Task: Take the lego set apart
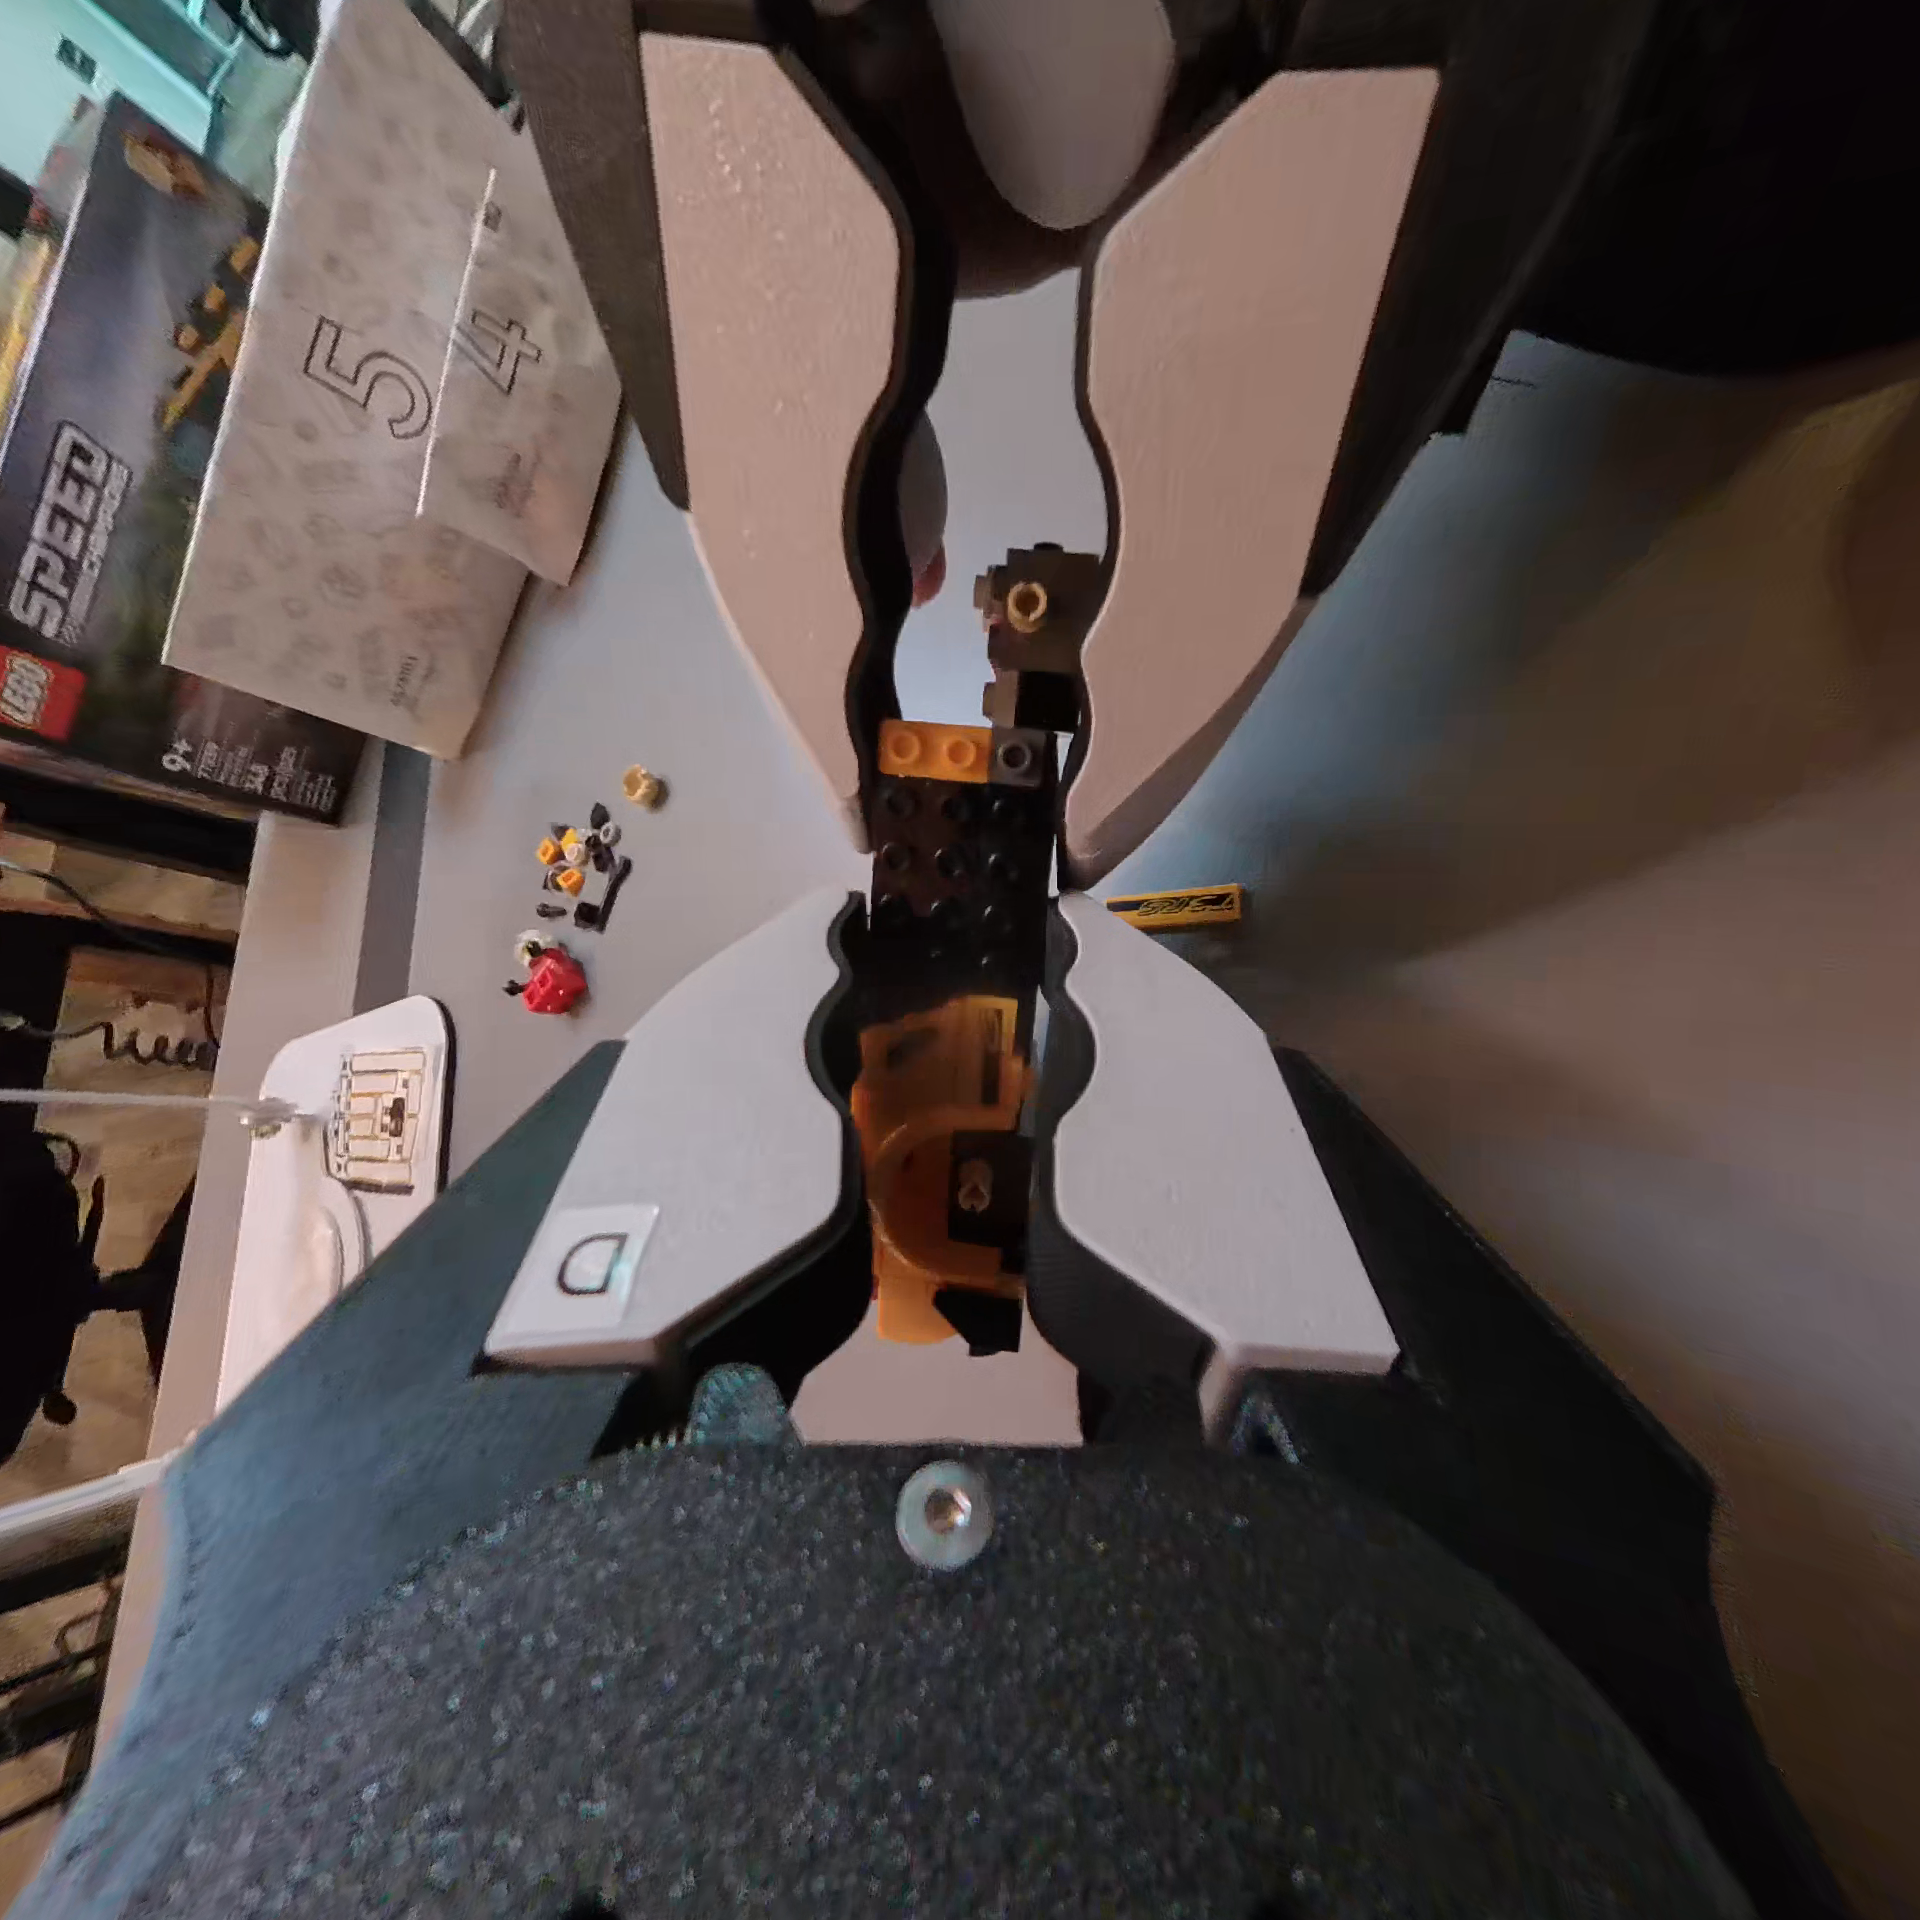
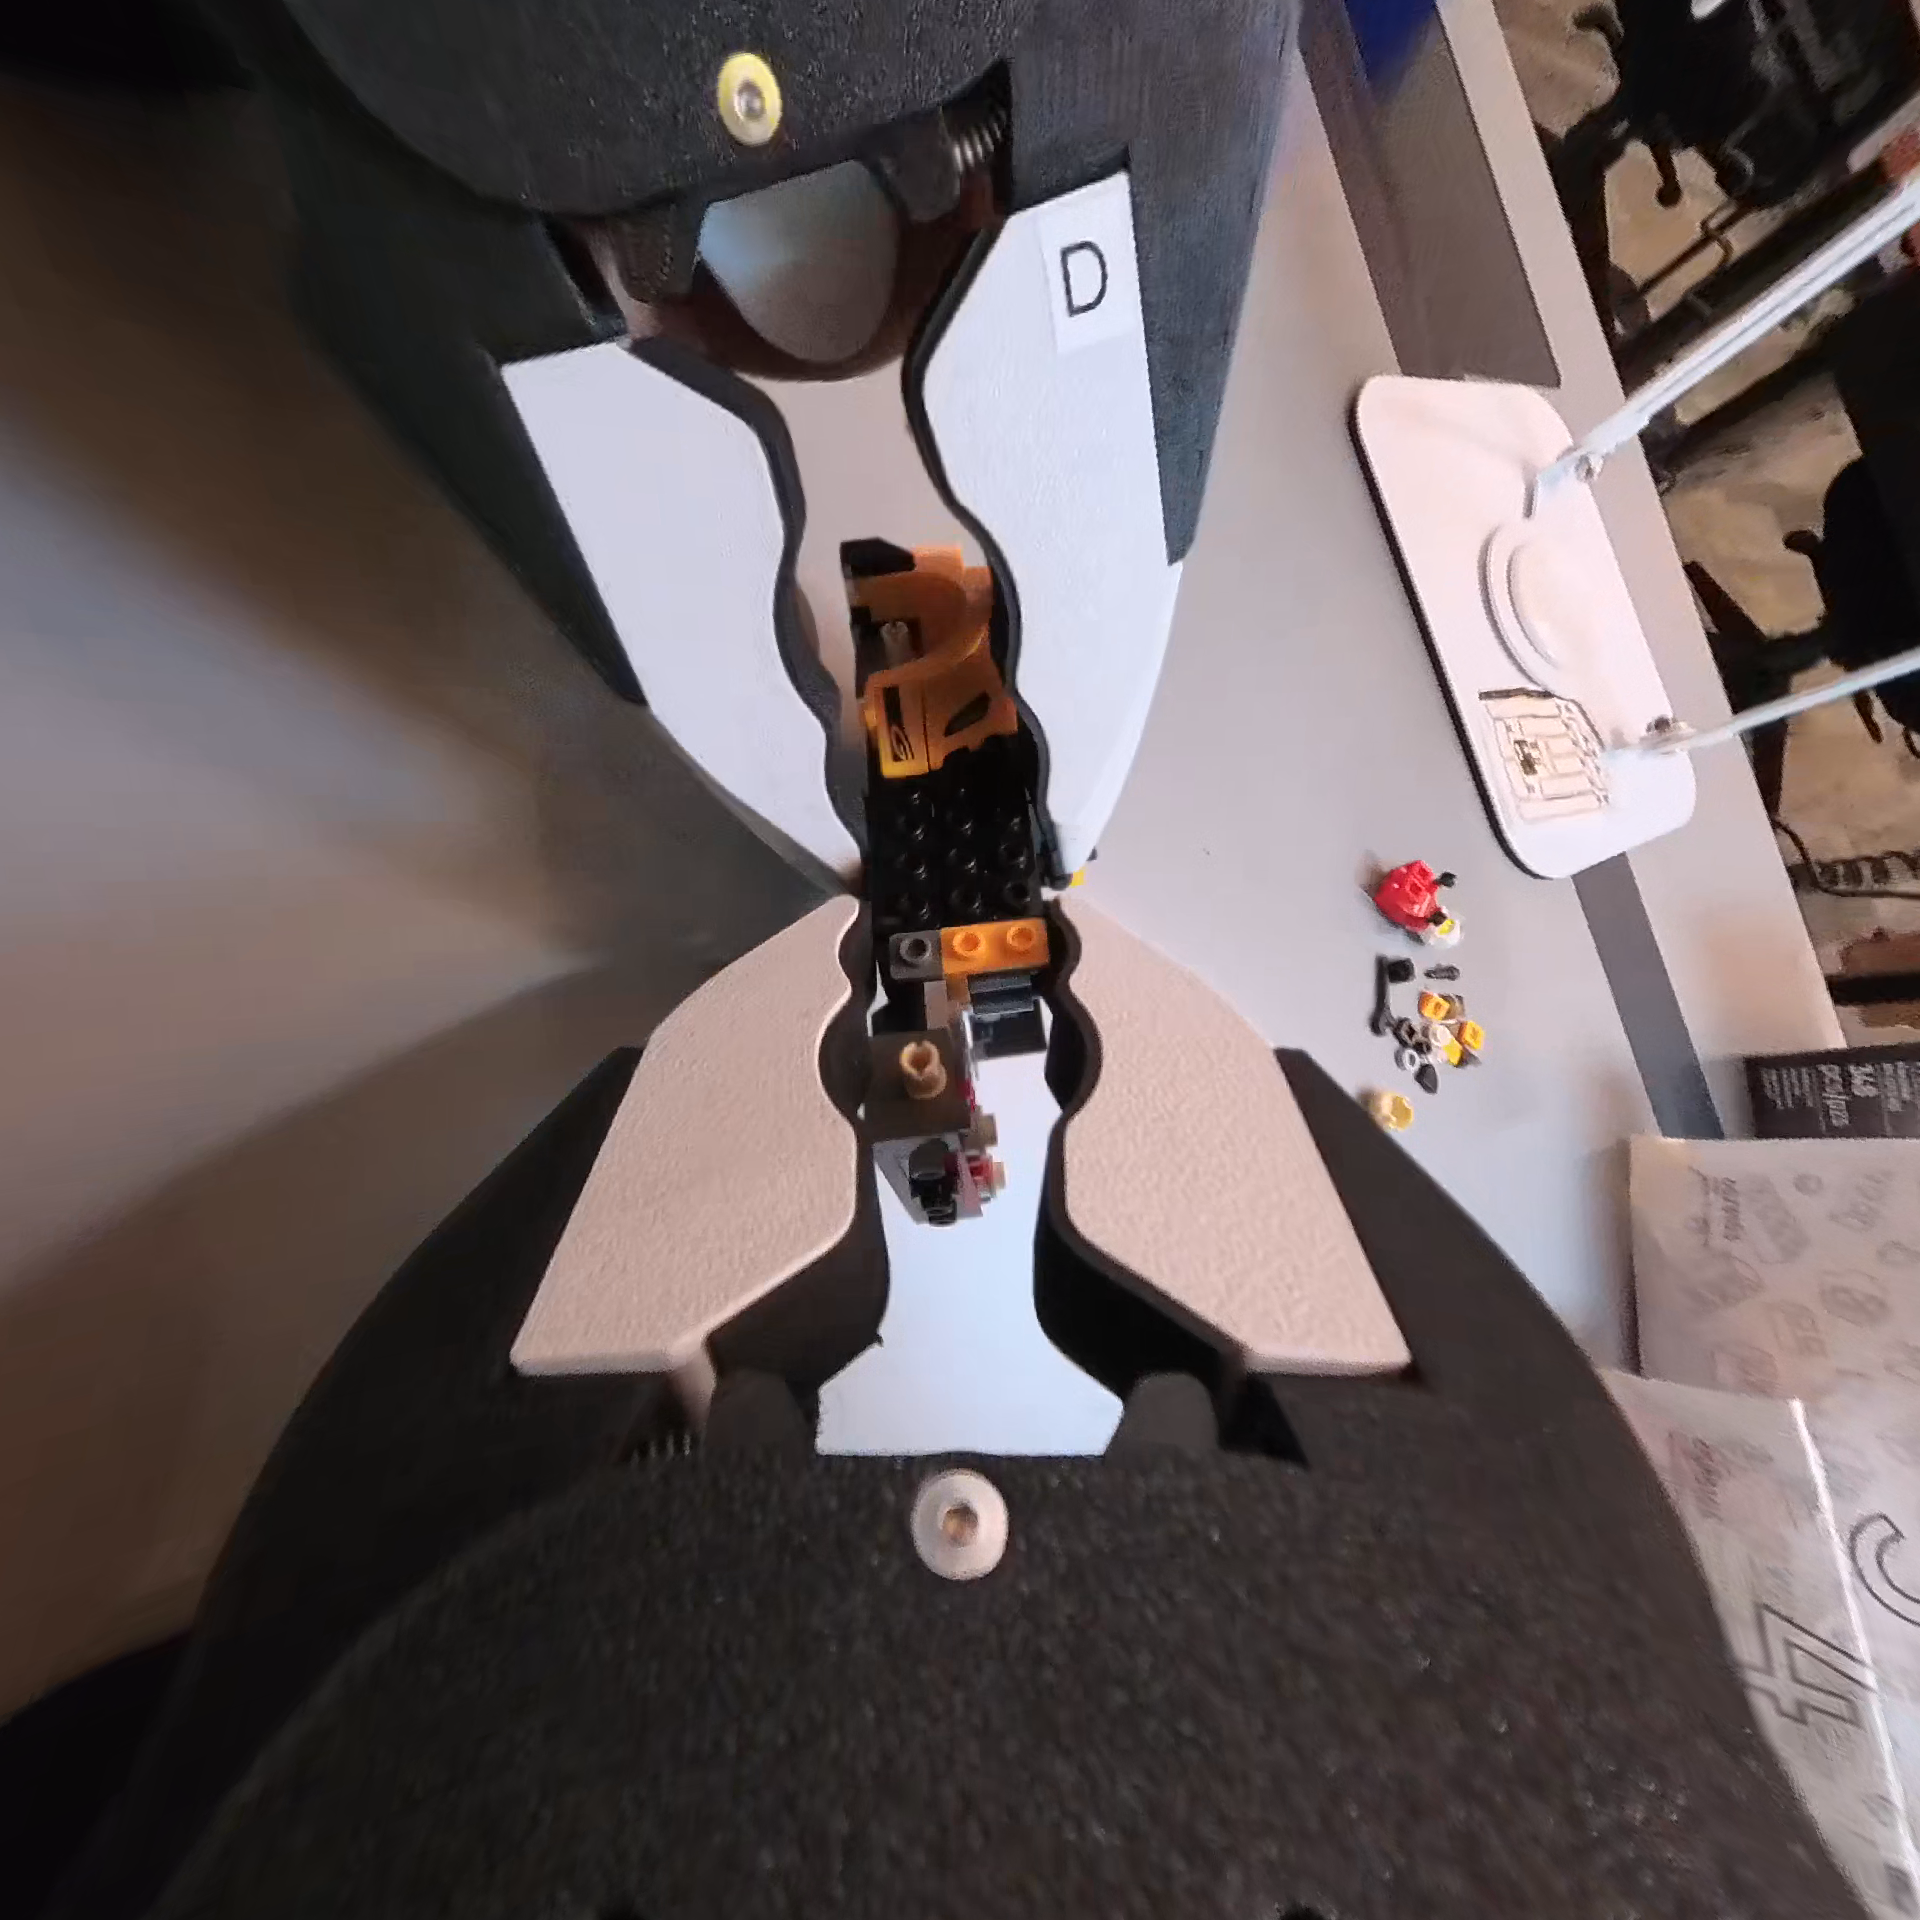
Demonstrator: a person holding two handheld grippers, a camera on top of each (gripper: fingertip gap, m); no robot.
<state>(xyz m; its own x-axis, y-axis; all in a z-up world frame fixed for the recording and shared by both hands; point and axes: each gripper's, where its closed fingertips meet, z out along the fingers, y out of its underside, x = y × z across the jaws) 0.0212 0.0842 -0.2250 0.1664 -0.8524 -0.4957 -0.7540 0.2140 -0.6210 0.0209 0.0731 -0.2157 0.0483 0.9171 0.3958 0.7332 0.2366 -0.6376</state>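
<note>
The lego set (image 1: 956, 862) is a narrow black studded chunk with an orange wheel-arch end and a grey end with a tan pin. It is held in the air between both grippers, which face each other tip to tip. My left gripper (image 1: 961, 909) is shut on the orange and black end. My right gripper (image 2: 961, 914) is shut on the other end, by the orange plate and grey block; the set (image 2: 961, 842) runs on into the left gripper (image 2: 966, 873). In the left wrist view the right gripper (image 1: 966, 831) comes in from the top.
On the white table (image 1: 644, 665) lie a pile of small loose pieces (image 1: 577, 862), a red piece (image 1: 551, 982), a tan piece (image 1: 644, 784) and an orange printed tile (image 1: 1174, 906). Numbered paper bags (image 1: 364, 416), the set's box (image 1: 104, 468) and a white pad (image 2: 1507, 623) sit alongside. The tips of both grippers are at nearly the same place. The tan piece (image 1: 644, 784) is about equally far from each gripper, around 20 cm. The right camera catches it too, in the right wrist view (image 2: 1395, 1104).
</note>
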